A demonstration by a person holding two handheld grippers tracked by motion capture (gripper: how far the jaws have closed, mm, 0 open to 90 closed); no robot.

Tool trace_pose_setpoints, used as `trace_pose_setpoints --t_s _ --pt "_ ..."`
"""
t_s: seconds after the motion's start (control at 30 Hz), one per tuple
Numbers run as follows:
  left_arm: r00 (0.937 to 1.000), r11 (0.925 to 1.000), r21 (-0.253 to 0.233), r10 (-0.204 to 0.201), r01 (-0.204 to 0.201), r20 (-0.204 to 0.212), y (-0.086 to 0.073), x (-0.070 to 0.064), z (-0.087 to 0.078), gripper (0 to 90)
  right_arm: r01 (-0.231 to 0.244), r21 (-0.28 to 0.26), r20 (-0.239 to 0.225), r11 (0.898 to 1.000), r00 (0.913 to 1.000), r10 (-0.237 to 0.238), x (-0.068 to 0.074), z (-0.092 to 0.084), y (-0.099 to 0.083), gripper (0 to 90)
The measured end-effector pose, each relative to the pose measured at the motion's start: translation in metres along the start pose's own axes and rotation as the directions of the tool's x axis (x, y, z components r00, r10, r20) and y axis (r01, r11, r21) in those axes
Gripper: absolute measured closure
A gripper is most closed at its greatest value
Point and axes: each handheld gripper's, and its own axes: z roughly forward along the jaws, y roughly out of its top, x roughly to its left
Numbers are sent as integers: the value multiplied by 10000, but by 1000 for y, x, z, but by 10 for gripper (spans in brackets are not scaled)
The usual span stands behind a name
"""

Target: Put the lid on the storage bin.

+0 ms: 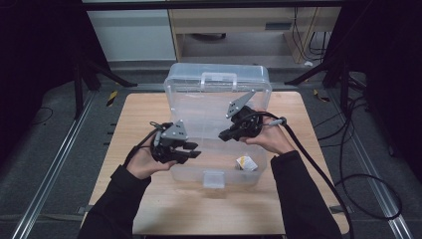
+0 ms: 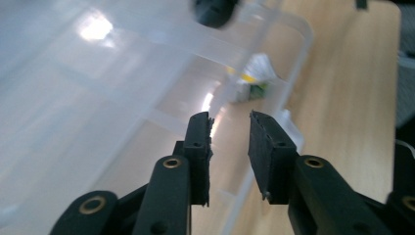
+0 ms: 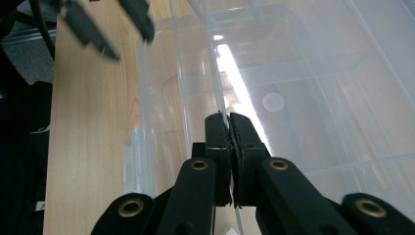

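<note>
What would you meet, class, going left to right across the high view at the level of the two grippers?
Left gripper → small white packet in the clear plastic box → hand holding the right gripper.

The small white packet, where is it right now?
In the high view the small white packet lies inside the clear plastic box, at its near right corner, just below the right gripper.

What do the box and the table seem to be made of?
The box looks like clear, glossy plastic: the table shows through its walls, and light glares on them. The table seems to be pale wood or wood laminate, matte, with faint grain lines.
</note>
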Motion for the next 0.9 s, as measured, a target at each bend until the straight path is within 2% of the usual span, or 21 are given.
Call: trace_pose_setpoints --t_s 0.07,0.1,0.17,0.27,0.3,0.4,0.43,0.5,0.53,0.67,0.77,0.83,0.9 --pt "9989 9987 -331 -406 398 -238 0 6 -7 707 15 0 29 10000 10000 -15 0 0 0 876" --pt "9962 9952 -649 -758 728 -440 0 9 -12 710 5 5 42 10000 10000 -5 1 0 0 876" --pt "9911 9897 -1023 -1083 1002 -773 0 14 -18 721 -8 6 50 10000 10000 8 1 0 0 876" --pt "9784 9774 -1403 -1744 1583 -1111 0 24 -23 733 -43 -11 55 10000 10000 43 1 0 0 875" --pt "9785 9744 -1627 -1742 1551 -1106 0 29 -22 733 -64 -16 68 10000 10000 64 1 0 0 875" --pt "9623 9635 -1764 -2282 2013 -1484 -3 39 -23 736 -68 -31 94 10000 9999 68 3 0 -1 874" --pt "9586 9610 -1870 -2345 2036 -1613 -4 41 -24 738 -65 -12 82 10000 9999 65 3 0 -1 874" --pt "9563 9571 -2054 -2400 2044 -1669 -5 45 -24 741 -68 -29 75 10000 9999 69 3 0 -2 874" --pt "9529 9522 -2168 -2535 2154 -1667 -5 48 -24 743 -84 -33 69 10000 9999 84 3 0 -2 874" --pt "9417 9422 -2380 -2819 2356 -1836 -7 57 -24 756 -84 -24 92 10000 9999 84 4 1 -2 872" --pt "9334 9383 -2457 -2954 2433 -2039 -6 63 -23 772 -79 -6 137 10000 9999 79 5 1 -2 872" --pt "9261 9317 -2611 -3110 2526 -2138 -4 67 -23 786 -81 32 161 10000 9998 81 6 1 -2 871" --pt "9205 9299 -2656 -3170 2544 -2284 -3 70 -23 789 -29 42 177 10000 9998 28 6 1 -2 871"
